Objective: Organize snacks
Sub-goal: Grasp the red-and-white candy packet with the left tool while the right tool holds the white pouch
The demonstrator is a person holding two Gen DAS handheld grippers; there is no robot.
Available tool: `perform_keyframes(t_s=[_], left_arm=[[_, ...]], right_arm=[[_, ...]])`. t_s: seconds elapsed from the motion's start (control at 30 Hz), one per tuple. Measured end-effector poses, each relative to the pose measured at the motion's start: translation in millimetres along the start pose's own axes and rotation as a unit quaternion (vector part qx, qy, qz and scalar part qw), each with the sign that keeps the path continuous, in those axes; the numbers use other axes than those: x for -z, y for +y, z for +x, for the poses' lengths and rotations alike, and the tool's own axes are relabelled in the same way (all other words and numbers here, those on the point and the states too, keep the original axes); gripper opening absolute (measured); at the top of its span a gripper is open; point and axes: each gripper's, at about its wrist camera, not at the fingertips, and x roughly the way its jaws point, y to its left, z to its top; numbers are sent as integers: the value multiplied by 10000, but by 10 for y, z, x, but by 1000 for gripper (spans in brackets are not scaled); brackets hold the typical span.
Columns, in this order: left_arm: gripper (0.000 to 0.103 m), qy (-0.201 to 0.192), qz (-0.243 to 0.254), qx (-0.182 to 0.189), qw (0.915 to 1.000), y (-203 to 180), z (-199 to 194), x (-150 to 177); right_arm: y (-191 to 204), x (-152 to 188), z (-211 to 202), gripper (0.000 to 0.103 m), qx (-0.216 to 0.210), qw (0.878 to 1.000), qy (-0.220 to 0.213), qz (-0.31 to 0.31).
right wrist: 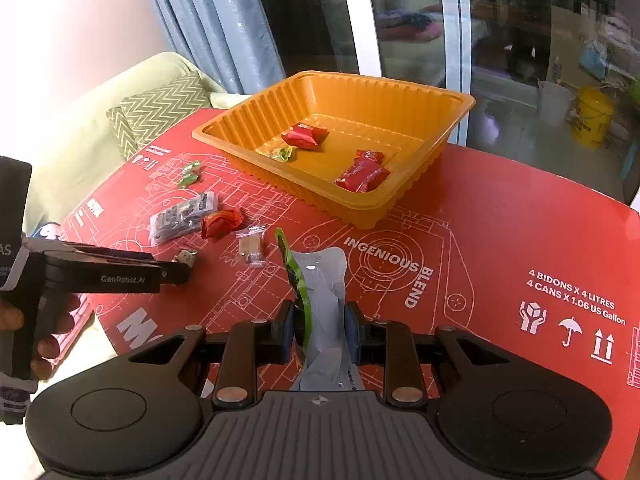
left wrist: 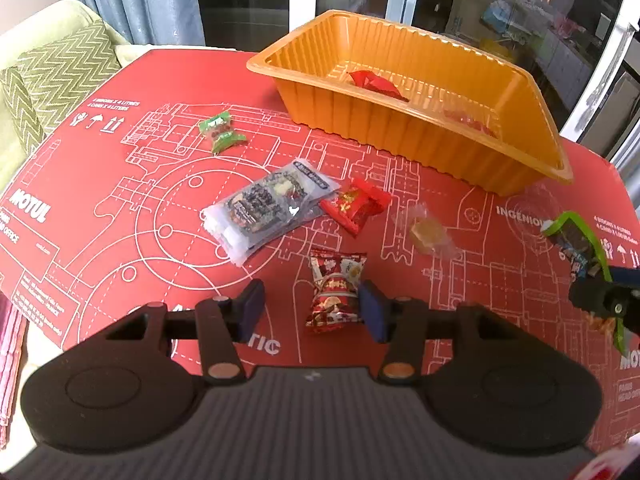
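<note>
A dark red patterned snack packet lies on the red printed board. My left gripper stands open around it: the right pad is at the packet's edge and the left pad is well apart from it. The right wrist view shows that gripper side on, held by a hand. My right gripper is shut on a silver pouch with a green edge, also seen as the pouch at the far right. The orange tray holds two red candies and a green-yellow one.
Loose on the board are a green candy, a grey clear packet, a red candy and a clear-wrapped tan sweet. A sofa with a zigzag cushion stands left; a curtain and glass doors lie behind.
</note>
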Motion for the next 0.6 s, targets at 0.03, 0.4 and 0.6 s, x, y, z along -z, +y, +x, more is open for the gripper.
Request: perform_keyframes(t_s=[0.03,0.4,0.6], left_arm=[[50,-4,-13,11,10000,-1,1,-8],[50,-31,101,59,9999,-107,39,-35],[49,-49,208,7,9998,-135,63,-2]], right_arm=[[2,1,1,27,-3,10000,3,-1],[14,29,-26,27,30,10000,3,13],[6,45,-29,27,35,10000,19,35]])
